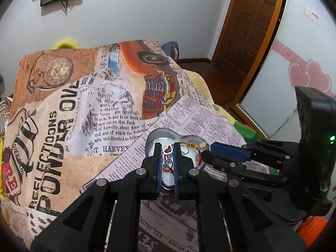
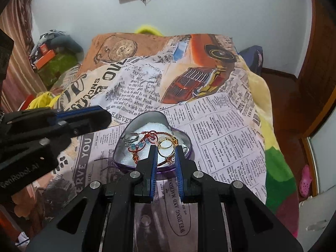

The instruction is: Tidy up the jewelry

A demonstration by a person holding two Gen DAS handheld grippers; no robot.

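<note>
A heart-shaped tin (image 1: 161, 135) (image 2: 147, 118) with a purple rim and white lining lies on the printed cloth. It holds a red cord bracelet with blue beads (image 2: 145, 142), a silver ring (image 2: 131, 138) and gold rings (image 2: 166, 146). My left gripper (image 1: 167, 147) hangs over the tin's near side, jaws a little apart, with the bracelet (image 1: 168, 163) showing between them. My right gripper (image 2: 166, 150) hangs over the gold rings, jaws slightly apart, empty. Each gripper shows in the other's view: the right one (image 1: 226, 152), the left one (image 2: 84, 117).
The newspaper-and-car print cloth (image 1: 109, 105) (image 2: 220, 121) covers a bed. A wooden door (image 1: 250, 25) and a glass panel with pink hearts (image 1: 304, 77) stand at the right. Clutter and boxes (image 2: 50, 58) lie at the far left.
</note>
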